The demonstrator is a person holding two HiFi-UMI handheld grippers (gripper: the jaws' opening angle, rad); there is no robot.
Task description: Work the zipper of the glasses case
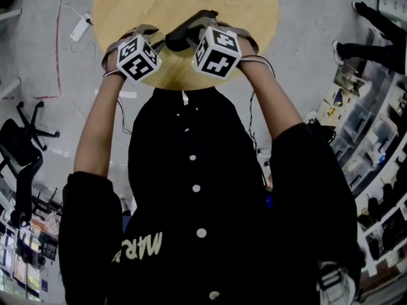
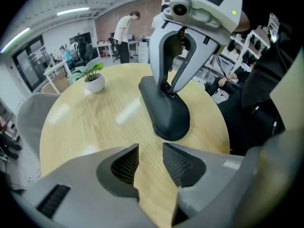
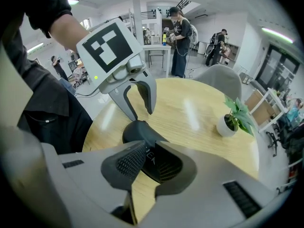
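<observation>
A black zip-up glasses case (image 1: 184, 33) lies on the round wooden table (image 1: 127, 5), near its front edge, between my two grippers. My right gripper (image 3: 150, 144) is shut on one end of the case (image 3: 140, 129); in the left gripper view its fingers (image 2: 168, 90) straddle the far end of the case (image 2: 166, 113). My left gripper (image 2: 150, 151) is open, with only bare table wood between its pads and the case's near end just beyond the fingertips. In the right gripper view the left gripper (image 3: 140, 114) hangs open just over the case's other end. The zipper pull is too small to make out.
A small potted plant (image 2: 94, 77) stands on the far side of the table, also in the right gripper view (image 3: 232, 120). A grey chair (image 3: 218, 80) sits behind the table. People stand at desks in the background. My dark jacket presses against the table's near edge.
</observation>
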